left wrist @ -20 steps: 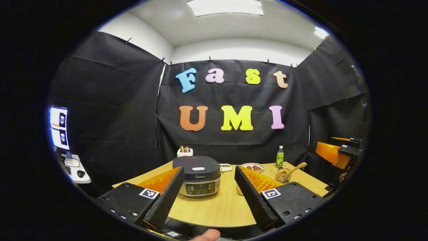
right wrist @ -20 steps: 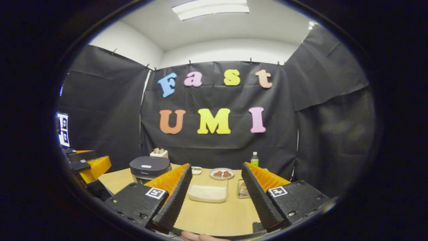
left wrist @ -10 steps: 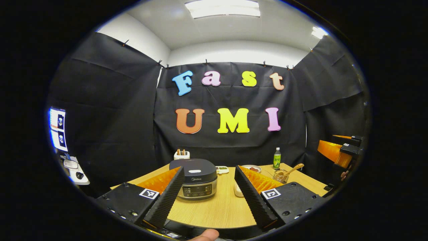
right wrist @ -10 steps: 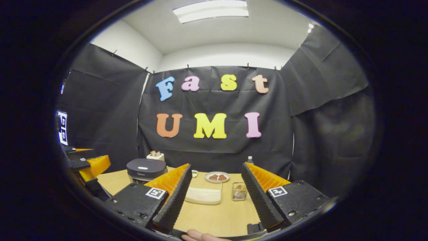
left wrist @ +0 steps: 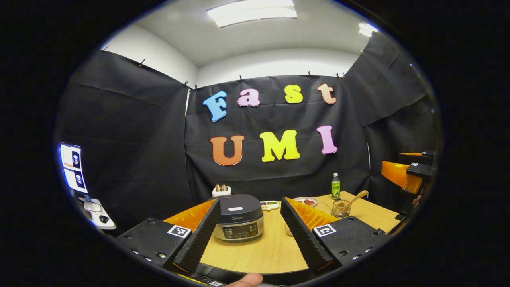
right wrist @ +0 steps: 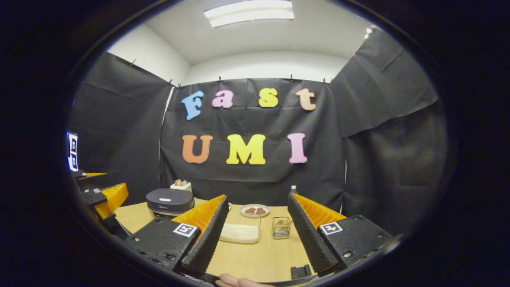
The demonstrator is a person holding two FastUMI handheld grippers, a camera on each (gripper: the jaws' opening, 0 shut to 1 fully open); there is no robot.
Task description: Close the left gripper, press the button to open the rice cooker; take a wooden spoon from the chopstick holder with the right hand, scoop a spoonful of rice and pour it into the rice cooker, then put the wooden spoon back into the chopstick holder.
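Both tongs are held wide apart and nothing is gripped by either. The left tongs (left wrist: pixel 247 235) are aimed at the cooker (left wrist: pixel 239 217), which is framed between the fingers on the worktop (left wrist: pixel 263 255); its lid is down and the pale button (left wrist: pixel 235 209) on top is untouched, so the opening step is judged not yet done, and the left tongs must first be brought together for a blunt tip to press with. The right tongs (right wrist: pixel 257 239) are held back at the worktop's near edge, facing the clear box of rice (right wrist: pixel 241 233) and the wire holder (right wrist: pixel 281 227). From the left gripper view the spoon (left wrist: pixel 352 199) is seen leaning out of that holder (left wrist: pixel 340 208), handle raised to the right, where it can readily be reached by the right tongs.
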